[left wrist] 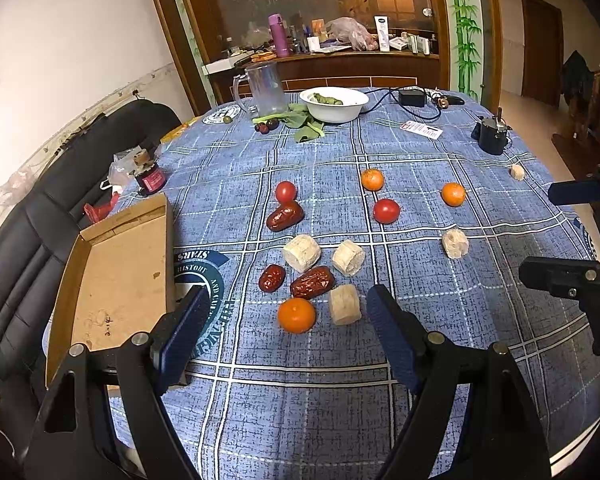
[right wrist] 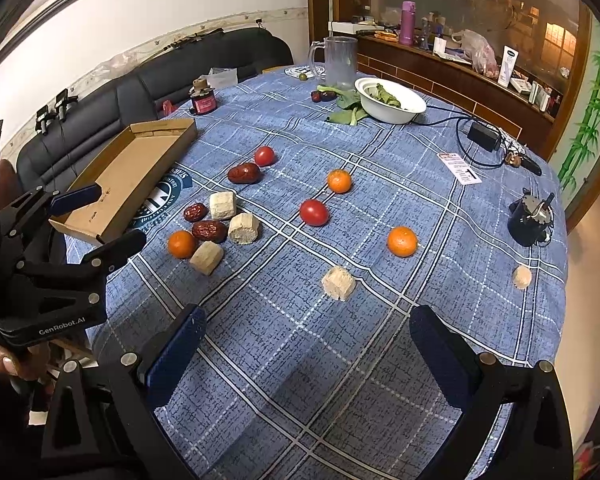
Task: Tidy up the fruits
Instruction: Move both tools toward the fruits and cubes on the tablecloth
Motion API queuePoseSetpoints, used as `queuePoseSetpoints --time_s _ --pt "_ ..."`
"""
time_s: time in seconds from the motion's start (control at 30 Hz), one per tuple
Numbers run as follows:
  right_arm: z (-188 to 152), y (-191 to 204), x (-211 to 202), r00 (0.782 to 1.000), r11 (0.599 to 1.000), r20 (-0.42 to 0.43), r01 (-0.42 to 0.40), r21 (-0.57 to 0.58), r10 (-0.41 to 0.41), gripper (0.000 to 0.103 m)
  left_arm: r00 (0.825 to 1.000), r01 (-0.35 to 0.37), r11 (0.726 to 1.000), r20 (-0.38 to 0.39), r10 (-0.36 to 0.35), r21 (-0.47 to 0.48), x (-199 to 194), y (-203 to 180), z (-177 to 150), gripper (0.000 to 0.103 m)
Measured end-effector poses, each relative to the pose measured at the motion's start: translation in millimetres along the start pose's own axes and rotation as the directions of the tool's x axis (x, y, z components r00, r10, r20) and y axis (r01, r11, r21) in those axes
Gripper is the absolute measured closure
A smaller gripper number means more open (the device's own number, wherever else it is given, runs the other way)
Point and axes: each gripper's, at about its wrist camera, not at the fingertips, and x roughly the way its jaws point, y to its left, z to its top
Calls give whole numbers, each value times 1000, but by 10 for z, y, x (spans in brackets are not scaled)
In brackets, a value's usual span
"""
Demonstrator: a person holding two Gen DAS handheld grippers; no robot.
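Leftmost, the shallow cardboard tray (left wrist: 116, 280) lies empty at the table's (left wrist: 420, 392) left edge, overhanging it slightly, with a black sofa (left wrist: 40, 216) beyond. Bare blue checked cloth stretches from the tray's near corner toward the viewer, giving open room in front of both tools.

Just right of the tray, the left gripper (left wrist: 284, 332) hovers low over the cloth, jaws spread wide and empty, aimed at the nearest cluster: an orange (left wrist: 296, 315), two red dates (left wrist: 312, 282) and three pale spongy chunks (left wrist: 301, 253). A third date (left wrist: 285, 216) lies further from the tray, touching a tomato (left wrist: 286, 191).

Further right of the tray sit a second tomato (left wrist: 386, 211), two more oranges (left wrist: 372, 179), a fourth pale chunk (left wrist: 455, 243) alone, and a fifth near the table's far right edge. That makes three oranges, three dates, two tomatoes, five chunks.

Farthest from the tray, the right gripper (right wrist: 308, 344) hangs above bare cloth, jaws apart and holding nothing.
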Motion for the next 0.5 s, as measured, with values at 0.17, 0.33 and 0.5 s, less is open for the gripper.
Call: queuePoseSetpoints --time_s 0.17,0.33,0.5 --pt "-4 16 32 1000 1000 -4 -6 -1 6 1 1000 22 1000 -11 -22 -7 30 30 -20 22" --pt "-19 43 82 1000 1000 -18 -13 -11 13 1 997 74 997 -30 -75 -33 81 113 -62 22" --pt "-26 30 155 999 1000 -29 -26 -9 26 1 990 121 991 -61 -125 -57 165 179 -125 22"
